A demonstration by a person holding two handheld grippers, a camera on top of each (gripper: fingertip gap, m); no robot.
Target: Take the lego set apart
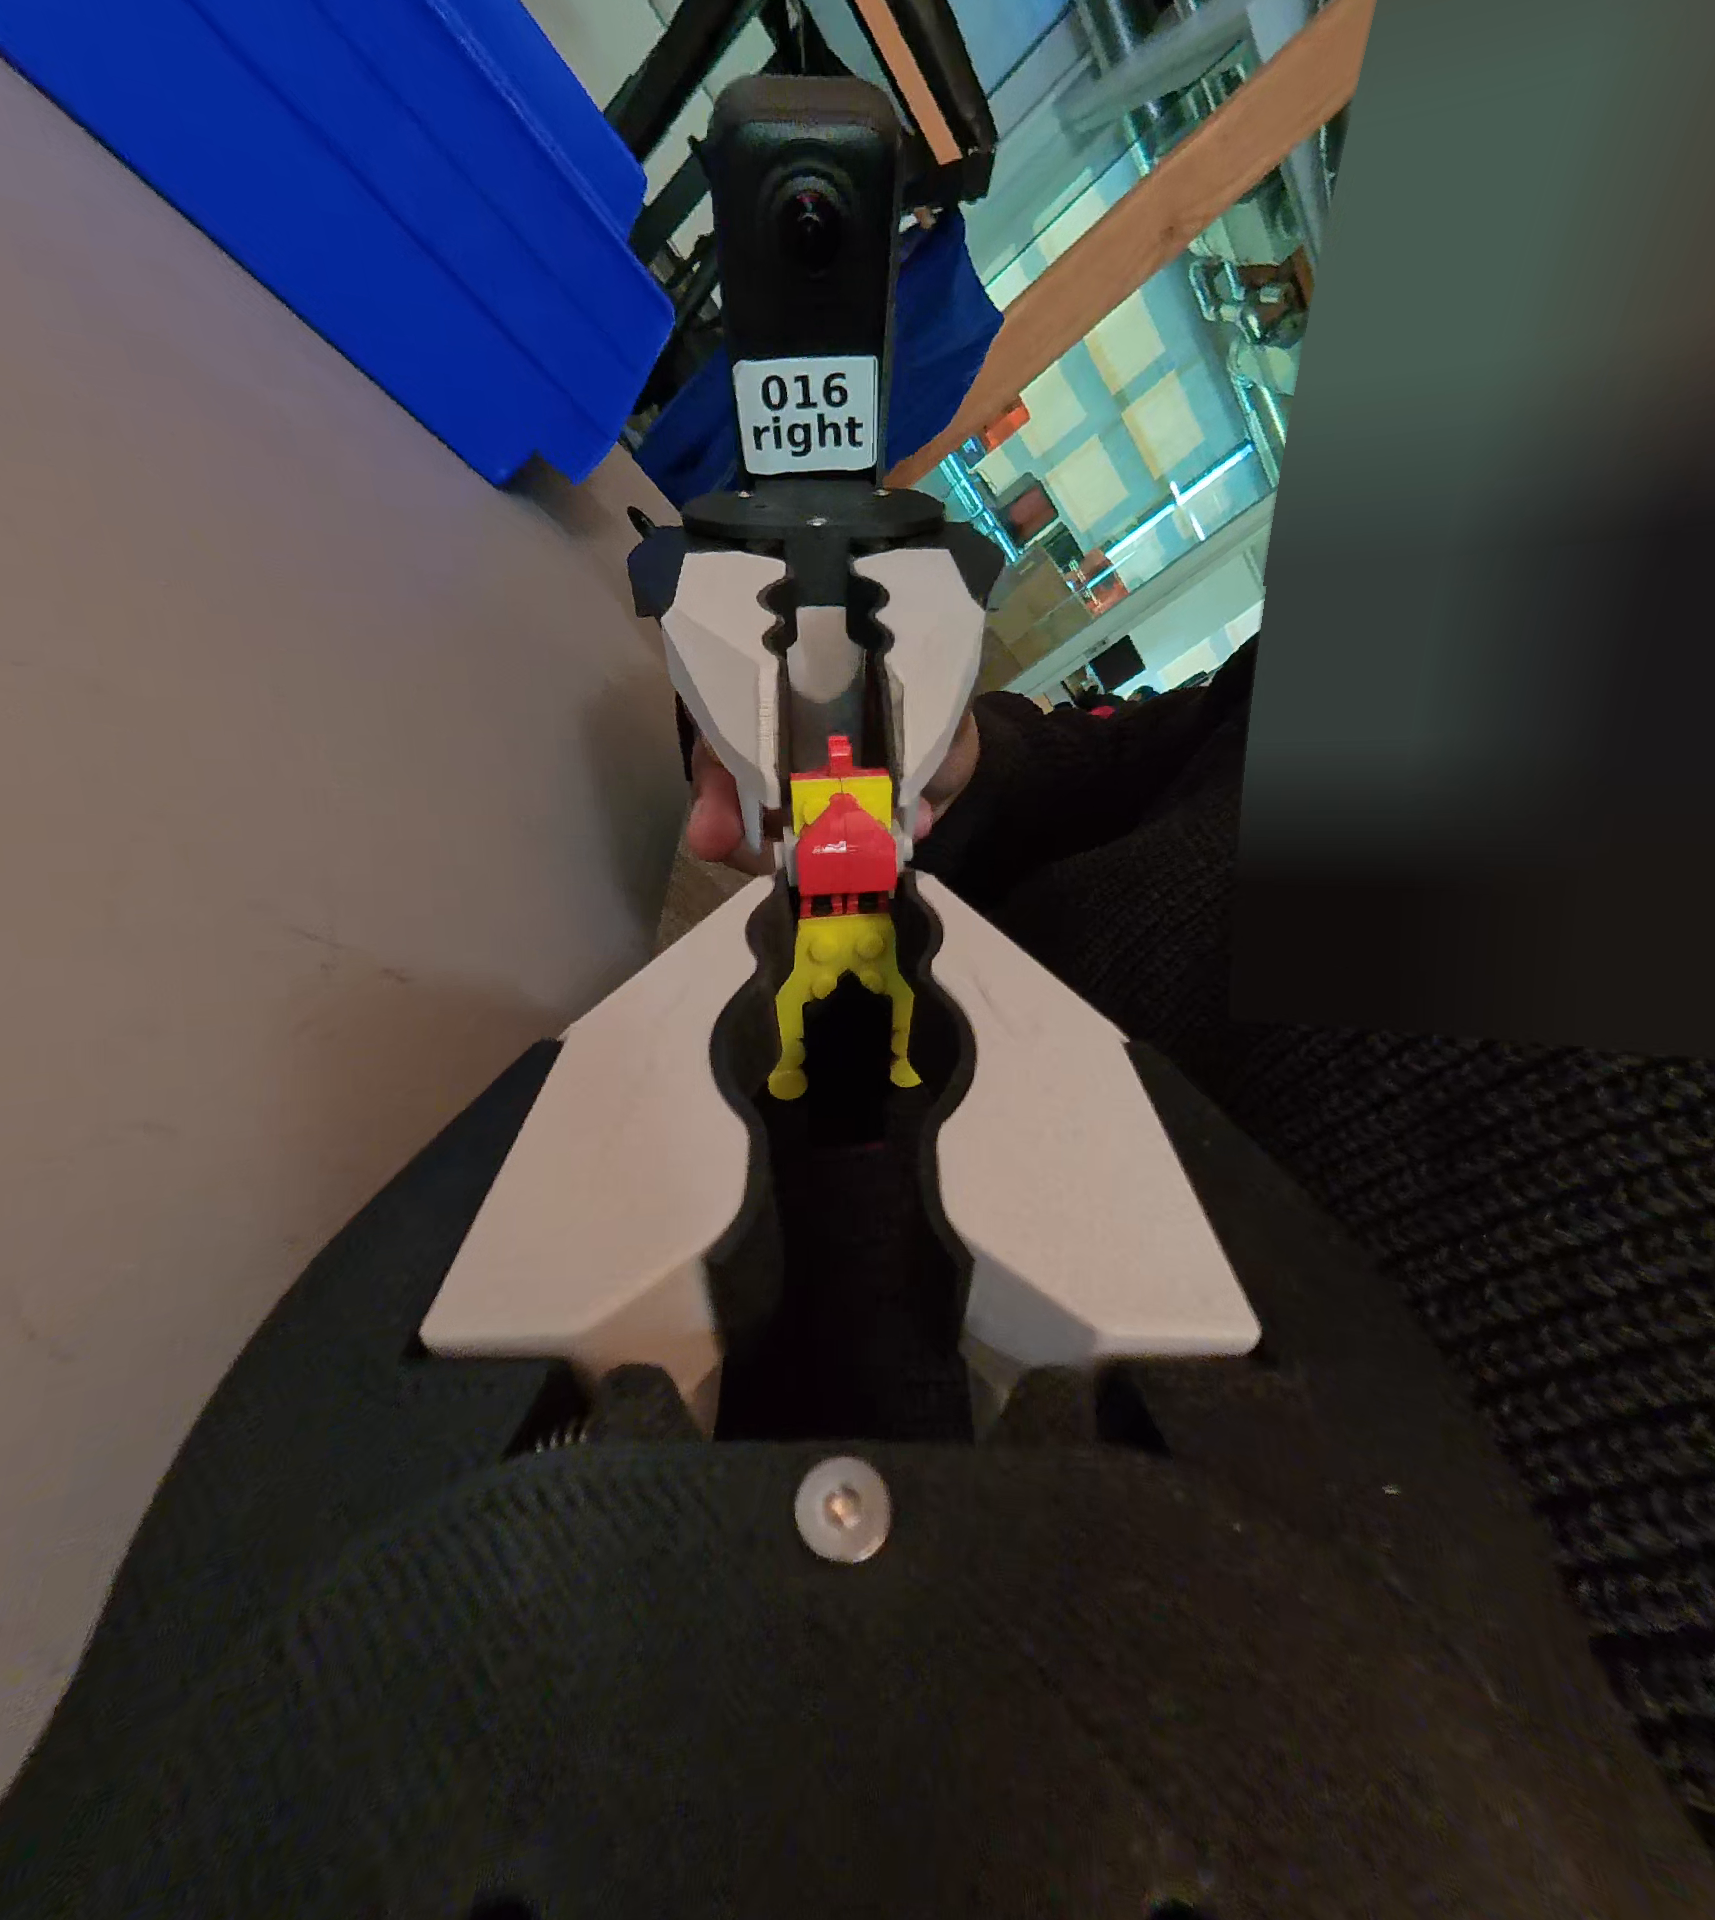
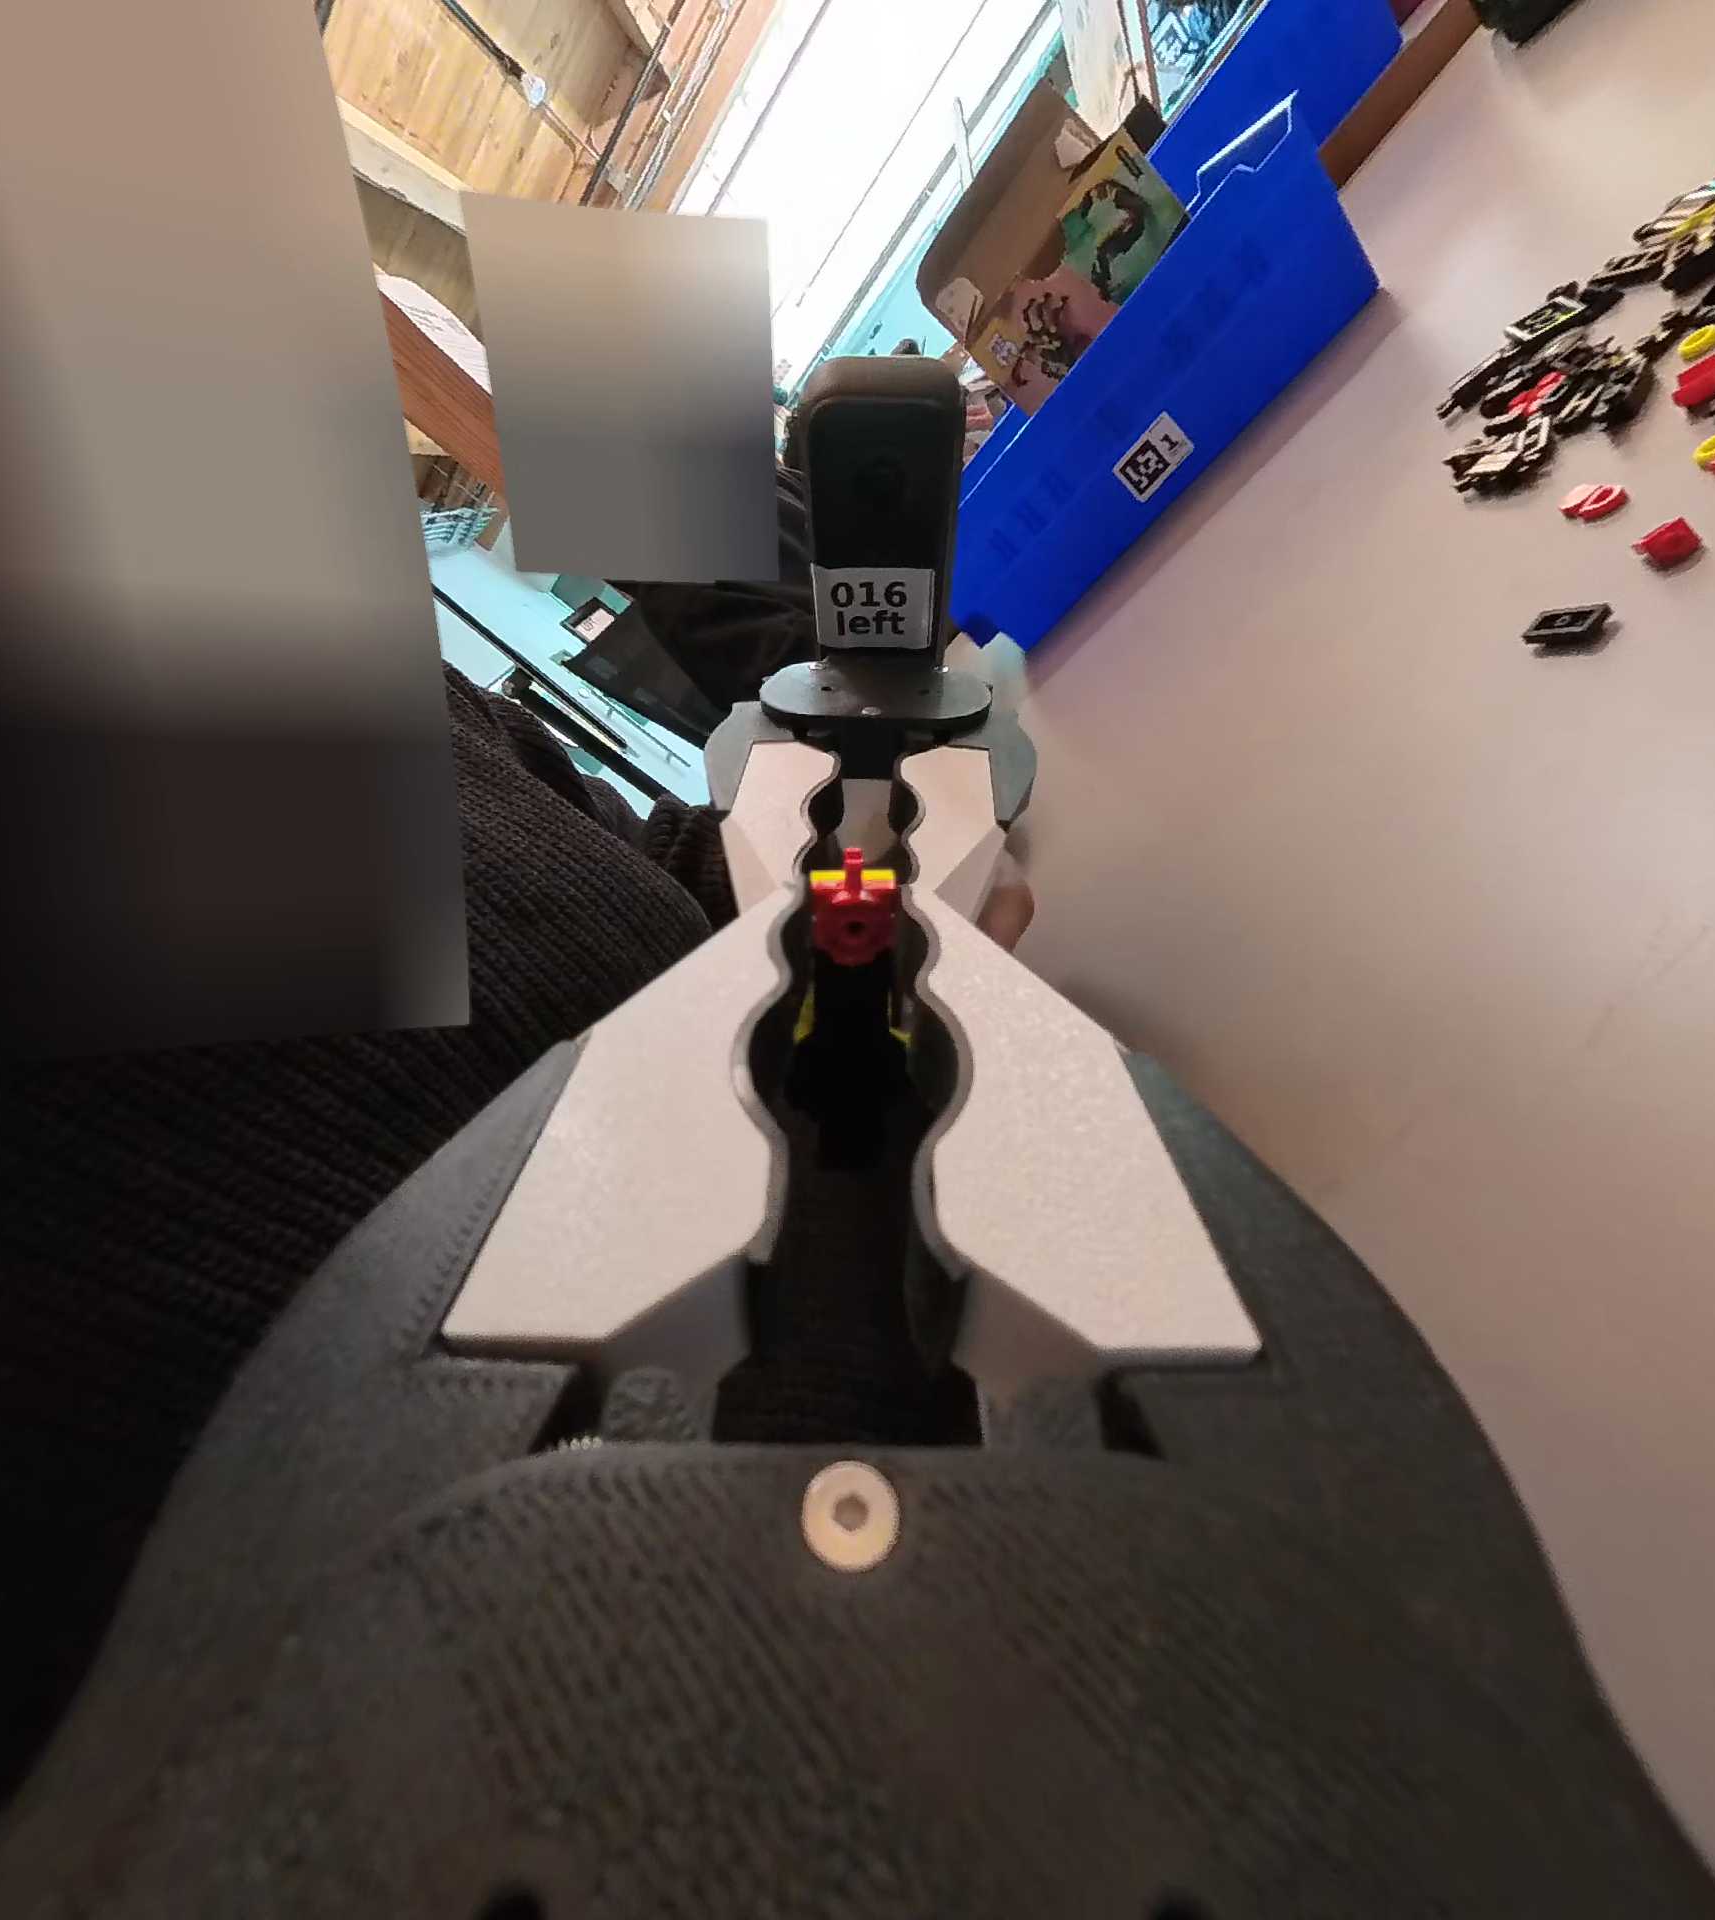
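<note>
My left gripper (image 1: 845,904): closed on the lego piece (image 1: 842,914).
My right gripper (image 2: 848,935): closed on its other end.
Piece: stretched straight between both.

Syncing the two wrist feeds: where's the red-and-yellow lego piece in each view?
Left wrist view: lego piece just above centre, clamped between the left tool and the facing right tool.
Right wrist view: same piece at centre, slightly above the middle, mostly its red end showing between the tips.
Shared landmark: the blue bin, upper left there, upper right here.
</note>
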